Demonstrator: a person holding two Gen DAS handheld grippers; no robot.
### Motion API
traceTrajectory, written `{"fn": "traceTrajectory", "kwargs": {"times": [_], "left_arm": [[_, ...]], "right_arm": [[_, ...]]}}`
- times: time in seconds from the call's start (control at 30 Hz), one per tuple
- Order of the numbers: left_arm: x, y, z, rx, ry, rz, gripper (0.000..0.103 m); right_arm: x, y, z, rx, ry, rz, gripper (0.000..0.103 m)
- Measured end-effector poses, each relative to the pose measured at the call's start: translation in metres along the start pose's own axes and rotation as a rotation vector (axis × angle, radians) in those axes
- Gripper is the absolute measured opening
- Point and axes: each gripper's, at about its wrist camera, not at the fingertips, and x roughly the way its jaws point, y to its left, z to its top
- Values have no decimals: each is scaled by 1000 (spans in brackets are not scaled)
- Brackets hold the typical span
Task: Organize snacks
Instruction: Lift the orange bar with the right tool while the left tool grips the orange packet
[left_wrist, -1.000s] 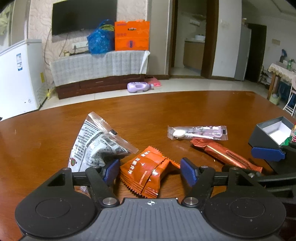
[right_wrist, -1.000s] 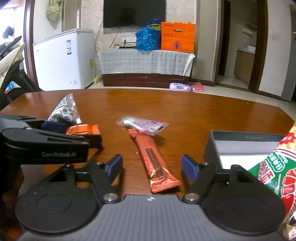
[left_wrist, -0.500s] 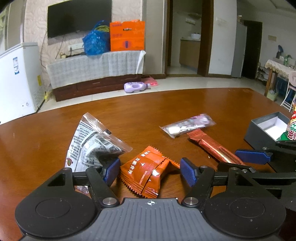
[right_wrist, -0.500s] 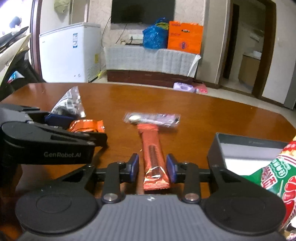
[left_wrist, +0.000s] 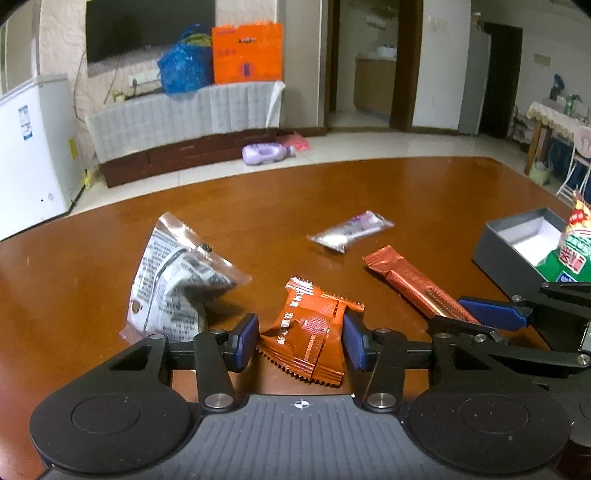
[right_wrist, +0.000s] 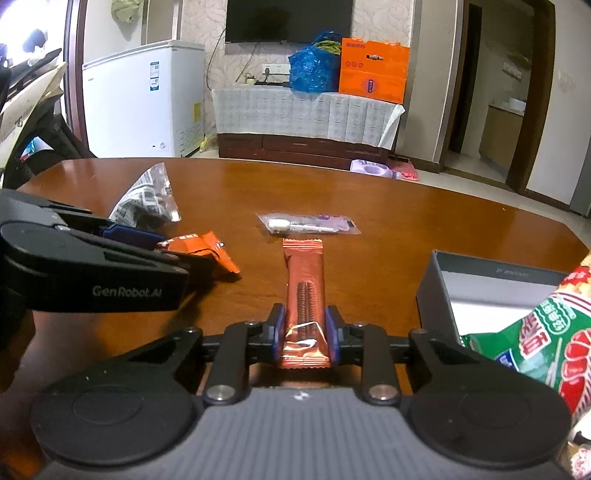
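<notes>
On the tabletop, the crumpled packet lies toward the left edge, the small pouch just right of it, the long bar mid-tabletop with the spoon sachet behind it, and the open box by the right edge.

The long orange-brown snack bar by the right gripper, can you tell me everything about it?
The long snack bar is a slim, shiny copper-orange foil wrapper with crimped ends and a dark ridged pattern along its middle. It lies flat on the wooden table, pointing away from the camera. The right gripper is shut on its near end, blue pads pressing both sides. Its far end lies close to a clear packet.
</notes>
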Motion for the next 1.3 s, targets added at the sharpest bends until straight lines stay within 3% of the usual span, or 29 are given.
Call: {"fn": "traceTrajectory", "kwargs": {"times": [0.37, 0.93, 1.17, 1.3], "left_arm": [[-41, -26, -21, 99, 75, 42, 48], [-108, -51, -64, 93, 112, -27, 49], [-109, -59, -72, 115, 128, -32, 52], [-108, -60, -72, 107, 117, -30, 60]], "right_arm": [[-49, 9, -29, 38, 31, 14, 24], [-149, 21, -93, 7, 60, 2, 24], [-155, 18, -100, 32, 62, 10, 24], [-151, 15, -96, 42, 53, 19, 24]]}}
